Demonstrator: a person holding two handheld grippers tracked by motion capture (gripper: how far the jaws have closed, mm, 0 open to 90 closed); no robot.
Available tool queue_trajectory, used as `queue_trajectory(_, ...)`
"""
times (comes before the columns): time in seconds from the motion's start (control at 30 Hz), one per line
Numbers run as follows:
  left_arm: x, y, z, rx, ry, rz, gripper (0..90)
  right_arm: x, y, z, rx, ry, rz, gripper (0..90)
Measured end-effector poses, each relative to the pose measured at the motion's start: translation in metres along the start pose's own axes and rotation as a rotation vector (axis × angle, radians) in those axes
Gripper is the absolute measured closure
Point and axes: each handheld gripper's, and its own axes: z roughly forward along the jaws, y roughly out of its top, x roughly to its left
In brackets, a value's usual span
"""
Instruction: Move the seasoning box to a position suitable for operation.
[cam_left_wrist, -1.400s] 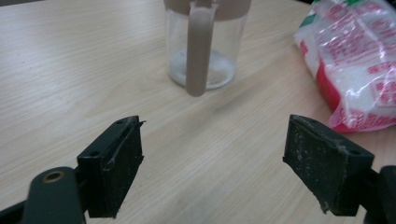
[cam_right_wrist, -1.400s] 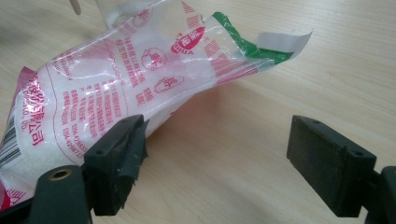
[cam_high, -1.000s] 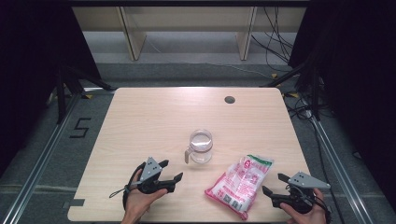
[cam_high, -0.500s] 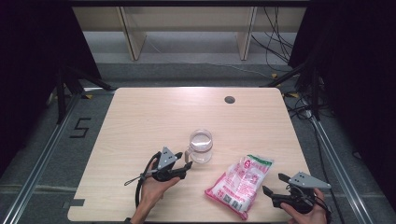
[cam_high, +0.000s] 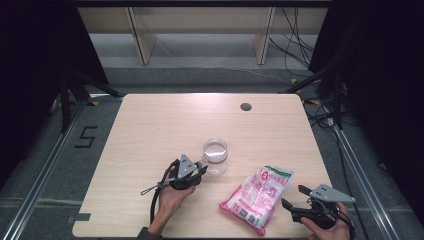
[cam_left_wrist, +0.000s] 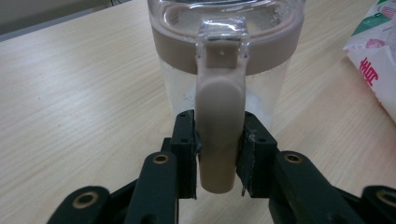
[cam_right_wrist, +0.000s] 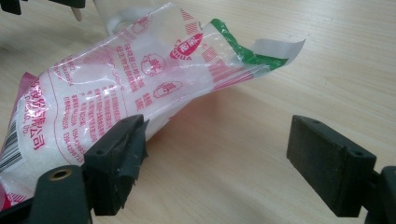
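Observation:
A clear plastic jug (cam_high: 215, 154) with a beige rim band and a beige handle (cam_left_wrist: 219, 107) stands at mid-table. My left gripper (cam_high: 202, 171) reaches it from the left. Its jaws have just been closing, and in the left gripper view both pads (cam_left_wrist: 186, 149) press on the handle, so the left gripper (cam_left_wrist: 218, 154) is shut on it. A pink-and-white printed bag (cam_high: 257, 197) with a green top lies flat to the jug's right. My right gripper (cam_high: 291, 196) rests open at the bag's right side. In the right gripper view the right gripper (cam_right_wrist: 219, 154) has its left pad (cam_right_wrist: 119, 154) beside the bag (cam_right_wrist: 116, 79), with bare table between the pads.
The light wooden table (cam_high: 160, 125) has a dark round grommet (cam_high: 245, 106) near its far edge. Pale shelf legs (cam_high: 142, 40) and floor cables (cam_high: 295, 30) lie beyond the table. Dark stands flank both sides. The bag's edge (cam_left_wrist: 373, 60) shows right of the jug.
My left gripper moved right across the table to the jug, and its jaws closed from wide open onto the handle. The right gripper and the bag stayed put.

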Motion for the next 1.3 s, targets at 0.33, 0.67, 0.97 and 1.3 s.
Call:
queue_trajectory(0.33, 0.020, -0.001, 0.000, 0.000, 0.094, 0.016, 73.6, 0.000, 0.000, 0.000, -0.012, -0.003, -0.001, 20.6)
queue_trajectory(0.67, 0.026, -0.001, 0.003, -0.006, 0.113, 0.002, 75.3, 0.002, -0.001, 0.000, -0.005, 0.005, 0.035, 20.6)
queue_trajectory(0.97, 0.034, -0.002, 0.004, -0.016, 0.121, 0.015, 77.4, 0.002, 0.000, 0.000, -0.013, 0.005, 0.034, 20.6)
queue_trajectory(1.3, 0.021, 0.000, -0.001, -0.014, 0.055, 0.095, 78.2, 0.002, 0.000, -0.001, -0.002, 0.010, 0.036, 20.6)
